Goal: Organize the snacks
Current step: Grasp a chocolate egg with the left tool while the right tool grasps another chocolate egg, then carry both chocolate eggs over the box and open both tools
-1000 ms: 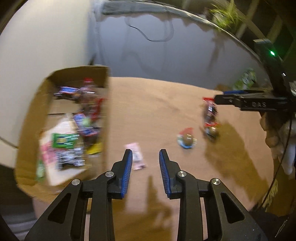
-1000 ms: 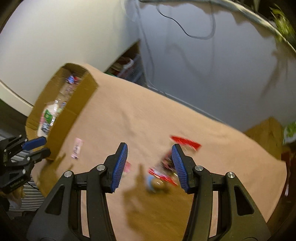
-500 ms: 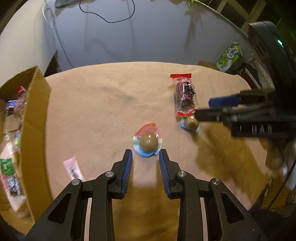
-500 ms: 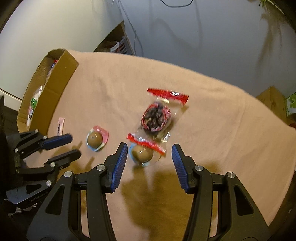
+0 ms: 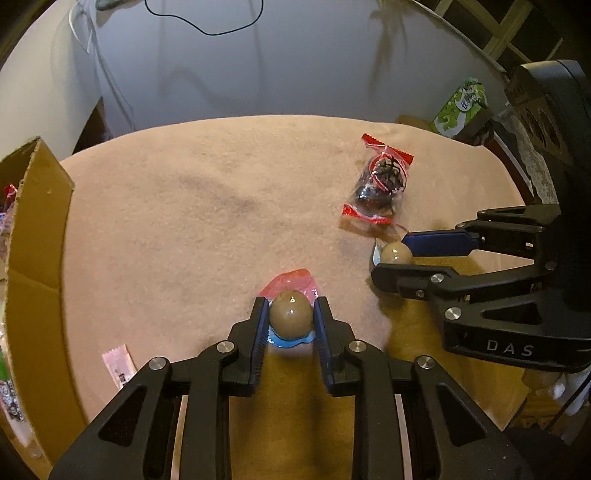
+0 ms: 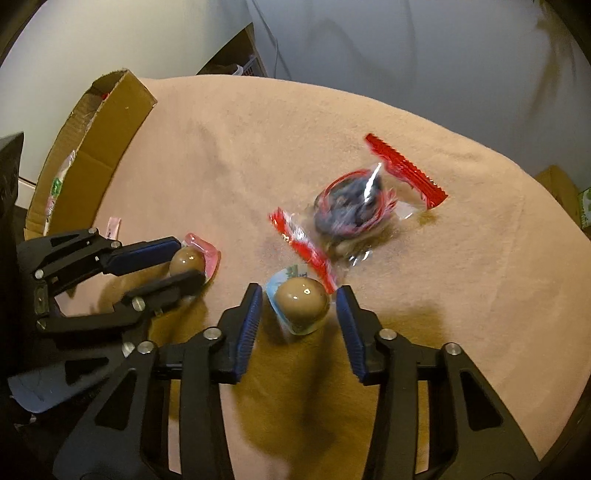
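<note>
Item 1: pink-wrapped egg (image 5: 290,314), brown, glossy, on the tan cloth (image 5: 192,221). It sits between the blue pads of the left gripper (image 5: 289,325); the jaws are closing and both pads look to touch its sides, so it is grasped.

Item 2: blue-wrapped egg (image 6: 302,301), brown, same kind, on the cloth just right of item 1. It lies between the fingers of the right gripper (image 6: 299,314), whose jaws are closing; a gap shows on each side in the right wrist view, so the egg is not yet clamped.

Item 3: clear bag (image 6: 354,214) with red ends and dark contents, lying flat just beyond item 2; its near red end touches or overlaps that egg's wrapper.

Item 4: small pink packet (image 5: 118,365), flat on the cloth, between the left gripper and the box.

Item 5: cardboard box (image 5: 37,236), open, at the cloth's left edge, with assorted wrapped snacks inside, only partly visible.

Surroundings: a green carton (image 5: 461,107) off the cloth's far right; a black cable (image 5: 207,31) against the wall behind.
</note>
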Demonstrator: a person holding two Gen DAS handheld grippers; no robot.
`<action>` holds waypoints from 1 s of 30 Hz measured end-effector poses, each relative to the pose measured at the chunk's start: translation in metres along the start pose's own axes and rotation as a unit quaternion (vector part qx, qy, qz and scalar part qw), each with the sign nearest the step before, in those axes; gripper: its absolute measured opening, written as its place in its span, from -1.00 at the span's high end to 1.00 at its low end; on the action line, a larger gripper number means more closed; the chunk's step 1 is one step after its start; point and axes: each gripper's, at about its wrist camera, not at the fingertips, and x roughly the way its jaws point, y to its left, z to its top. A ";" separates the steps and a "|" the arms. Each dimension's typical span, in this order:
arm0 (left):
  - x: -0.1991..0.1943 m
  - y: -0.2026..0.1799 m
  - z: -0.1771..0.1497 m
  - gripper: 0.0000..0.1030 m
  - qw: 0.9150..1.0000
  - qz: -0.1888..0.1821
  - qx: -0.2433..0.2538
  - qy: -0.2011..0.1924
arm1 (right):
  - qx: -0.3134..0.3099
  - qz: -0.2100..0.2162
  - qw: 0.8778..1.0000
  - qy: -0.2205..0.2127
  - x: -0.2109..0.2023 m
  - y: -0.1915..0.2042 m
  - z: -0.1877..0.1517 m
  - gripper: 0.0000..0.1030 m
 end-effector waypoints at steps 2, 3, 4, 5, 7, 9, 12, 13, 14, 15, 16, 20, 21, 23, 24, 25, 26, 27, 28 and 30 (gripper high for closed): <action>-0.001 0.000 -0.001 0.56 1.000 0.003 0.006 -0.002 | -0.001 0.003 1.000 -0.002 0.000 -0.001 0.000 0.26; -0.001 0.000 -0.002 0.56 1.000 0.004 0.008 -0.004 | 0.000 0.006 1.000 -0.002 -0.001 -0.001 0.000 0.36; 0.000 -0.001 -0.001 0.56 1.000 0.004 0.006 -0.004 | 0.002 0.011 1.000 -0.003 -0.002 -0.001 0.000 0.38; -0.001 0.000 -0.001 0.56 1.000 0.003 0.004 -0.004 | 0.002 0.010 1.000 -0.003 -0.003 -0.001 0.000 0.38; -0.003 0.001 -0.001 0.56 1.000 0.002 0.000 -0.005 | 0.001 0.010 1.000 -0.004 -0.004 -0.002 -0.002 0.40; -0.008 0.005 -0.003 0.56 1.000 0.001 -0.001 -0.009 | 0.005 0.012 1.000 -0.007 -0.006 -0.003 -0.004 0.41; -0.014 0.006 -0.003 0.56 1.000 0.001 -0.004 -0.014 | 0.009 0.017 1.000 -0.011 -0.011 -0.005 -0.006 0.41; -0.016 0.008 -0.004 0.56 1.000 0.001 -0.005 -0.015 | 0.009 0.018 1.000 -0.013 -0.013 -0.005 -0.007 0.41; -0.019 0.010 -0.005 0.56 1.000 0.001 -0.007 -0.018 | 0.008 0.018 1.000 -0.014 -0.016 -0.004 -0.008 0.41; -0.021 0.009 -0.004 0.56 1.000 0.002 -0.009 -0.020 | 0.007 0.019 1.000 -0.016 -0.018 -0.005 -0.009 0.41; -0.025 0.011 -0.004 0.56 1.000 0.002 -0.010 -0.023 | 0.006 0.022 1.000 -0.018 -0.023 -0.005 -0.011 0.41; -0.040 0.018 -0.006 0.56 0.999 0.008 -0.016 -0.037 | 0.001 0.027 0.999 -0.029 -0.038 -0.002 -0.011 0.42; -0.044 0.020 -0.007 0.56 0.999 0.010 -0.018 -0.042 | -0.001 0.029 0.999 -0.032 -0.041 -0.001 -0.010 0.41; -0.051 0.025 -0.007 0.56 0.998 0.015 -0.024 -0.049 | -0.005 0.034 0.999 -0.040 -0.049 0.003 -0.008 0.42; -0.056 0.029 -0.008 0.56 0.998 0.018 -0.028 -0.053 | -0.008 0.036 0.998 -0.043 -0.052 0.005 -0.006 0.41; -0.060 0.032 -0.009 0.56 0.998 0.020 -0.032 -0.057 | -0.011 0.039 0.998 -0.048 -0.056 0.008 -0.003 0.41; -0.064 0.035 -0.009 0.56 0.997 0.023 -0.035 -0.060 | -0.009 0.041 0.998 -0.050 -0.059 0.011 -0.002 0.42; -0.069 0.039 -0.010 0.56 0.997 0.027 -0.038 -0.065 | -0.016 0.045 0.997 -0.055 -0.064 0.017 0.002 0.42; -0.074 0.044 -0.011 0.56 0.996 0.030 -0.043 -0.070 | -0.021 0.047 0.997 -0.058 -0.067 0.021 0.004 0.42; -0.083 0.053 -0.013 0.56 0.995 0.035 -0.054 -0.078 | -0.035 0.052 0.996 -0.066 -0.072 0.033 0.012 0.42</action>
